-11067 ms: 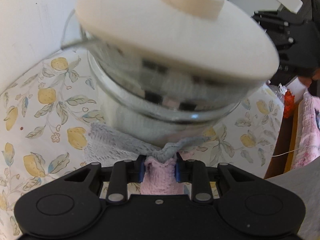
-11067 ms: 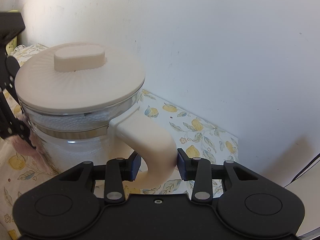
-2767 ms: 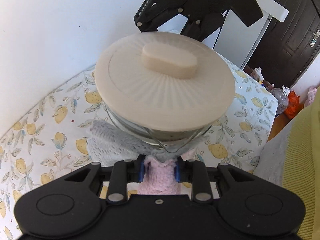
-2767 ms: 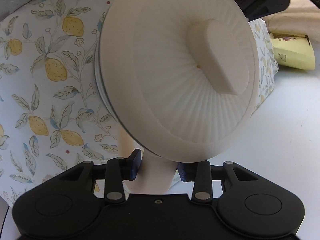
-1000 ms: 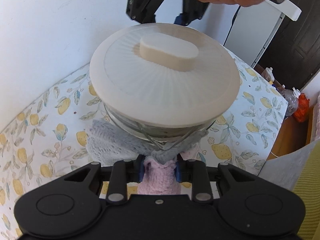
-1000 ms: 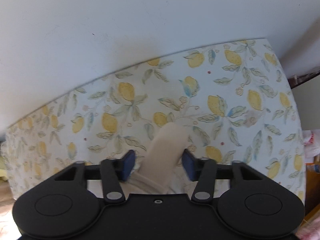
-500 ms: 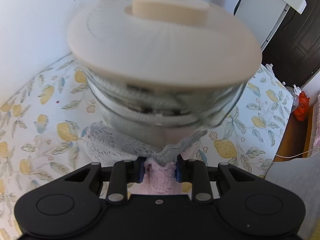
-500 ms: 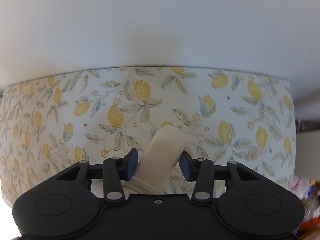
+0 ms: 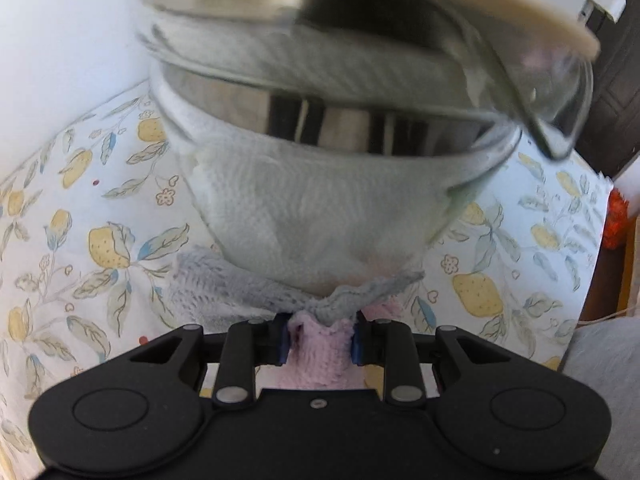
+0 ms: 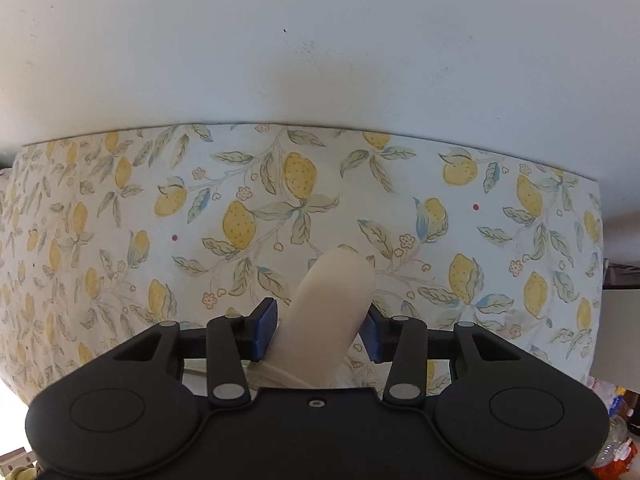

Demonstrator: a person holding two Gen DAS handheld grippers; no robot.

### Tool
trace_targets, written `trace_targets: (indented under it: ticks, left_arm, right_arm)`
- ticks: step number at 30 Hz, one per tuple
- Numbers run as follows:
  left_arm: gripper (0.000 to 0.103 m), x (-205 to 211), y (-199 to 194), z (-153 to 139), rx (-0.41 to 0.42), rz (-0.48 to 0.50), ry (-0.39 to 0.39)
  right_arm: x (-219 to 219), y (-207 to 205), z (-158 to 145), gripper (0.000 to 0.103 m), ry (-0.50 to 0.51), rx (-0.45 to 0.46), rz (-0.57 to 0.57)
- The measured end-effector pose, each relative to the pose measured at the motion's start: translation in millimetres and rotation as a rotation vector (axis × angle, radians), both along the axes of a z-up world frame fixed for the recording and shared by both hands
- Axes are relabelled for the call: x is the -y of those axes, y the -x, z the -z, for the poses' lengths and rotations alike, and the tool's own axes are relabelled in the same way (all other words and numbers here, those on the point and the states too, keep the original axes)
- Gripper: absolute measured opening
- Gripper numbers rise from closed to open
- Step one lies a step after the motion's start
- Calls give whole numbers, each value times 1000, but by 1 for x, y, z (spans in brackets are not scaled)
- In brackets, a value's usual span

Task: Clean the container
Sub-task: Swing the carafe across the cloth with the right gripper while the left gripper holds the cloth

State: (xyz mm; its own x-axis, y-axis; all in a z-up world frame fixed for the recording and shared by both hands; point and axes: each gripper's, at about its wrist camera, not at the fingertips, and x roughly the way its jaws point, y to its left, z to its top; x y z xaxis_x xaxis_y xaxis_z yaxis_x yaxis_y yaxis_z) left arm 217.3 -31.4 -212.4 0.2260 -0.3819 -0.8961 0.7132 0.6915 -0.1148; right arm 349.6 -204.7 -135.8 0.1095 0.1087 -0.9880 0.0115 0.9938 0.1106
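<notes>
left wrist: my left gripper pinches knit cloth against glass pitcher over lemon tablecloth | right gripper clamps cream handle | glass slippery, fragile; hold by handle

Your lidded clear glass jug sits beyond the knitted pink-grey cloth, on the lemon-print desk, the white wall far left.

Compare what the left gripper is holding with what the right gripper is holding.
The left gripper pinches a soft pink-and-grey knitted cloth, bunched and limp; the right gripper holds a smooth, rigid cream handle. The cloth touches the glass container; only the handle shows in the right view. Both sit between blue pads, above the lemon-print tablecloth.
</notes>
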Motion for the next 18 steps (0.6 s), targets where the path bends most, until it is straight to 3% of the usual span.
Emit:
trace_targets:
  ticks: [5, 13, 18]
  left_arm:
    - [25, -15, 12, -35, 46, 12, 76]
    - [25, -17, 19, -78, 119, 54, 75]
    - [25, -22, 19, -94, 113, 63, 120]
  right_arm:
    - [-8, -1, 0, 49, 16, -2, -34]
    - [-15, -2, 1, 49, 36, -3, -70]
    - [-20, -2, 2, 48, 46, 2, -101]
